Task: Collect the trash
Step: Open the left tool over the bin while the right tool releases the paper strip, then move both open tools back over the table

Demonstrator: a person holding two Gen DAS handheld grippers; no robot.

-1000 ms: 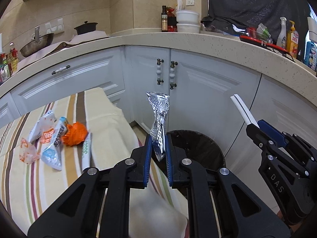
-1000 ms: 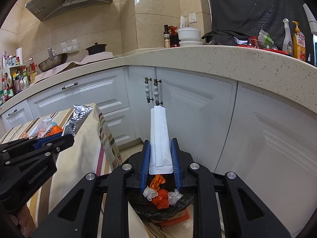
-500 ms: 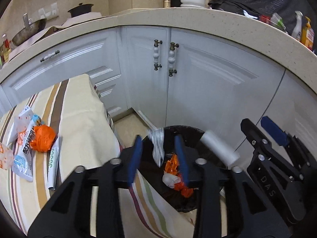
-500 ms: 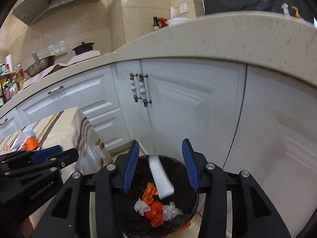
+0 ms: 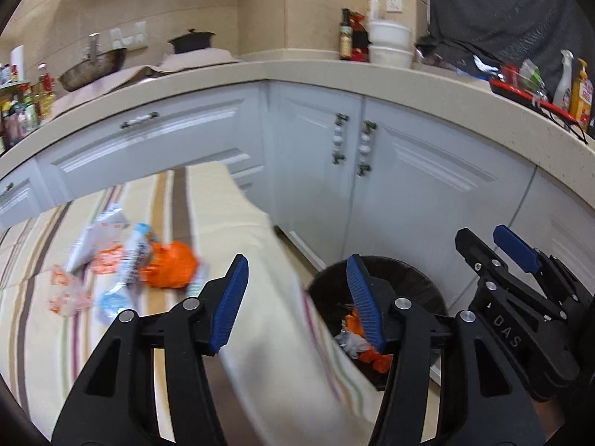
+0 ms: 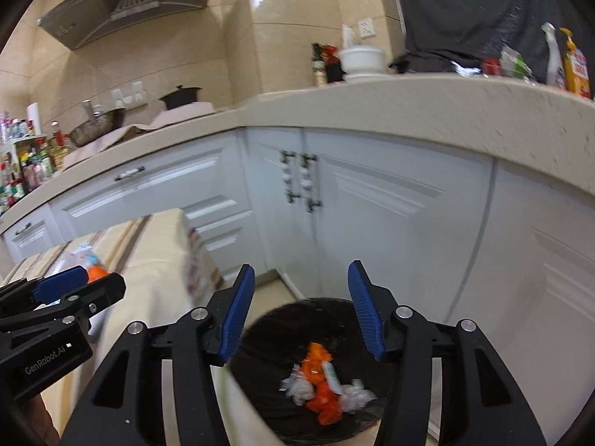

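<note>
- White cabinets [image 6: 390, 200] and beige countertop [image 6: 427, 111] span mid frame, both views.
- Striped tablecloth [image 5: 253, 230] at left; blurred.
- Black trash bin [image 6: 293, 316] at bottom centre of right view, on the floor beside the cloth edge; orange and white trash [image 6: 319, 390] inside.
- Right gripper [image 6: 301, 312] over the bin, jaws spread, empty.
- Left gripper [image 5: 297, 301] over the cloth edge, jaws spread, empty.
- Wrapper pile [image 5: 126, 260] on the cloth, left of frame, including an orange bag [image 5: 171, 271].
</note>
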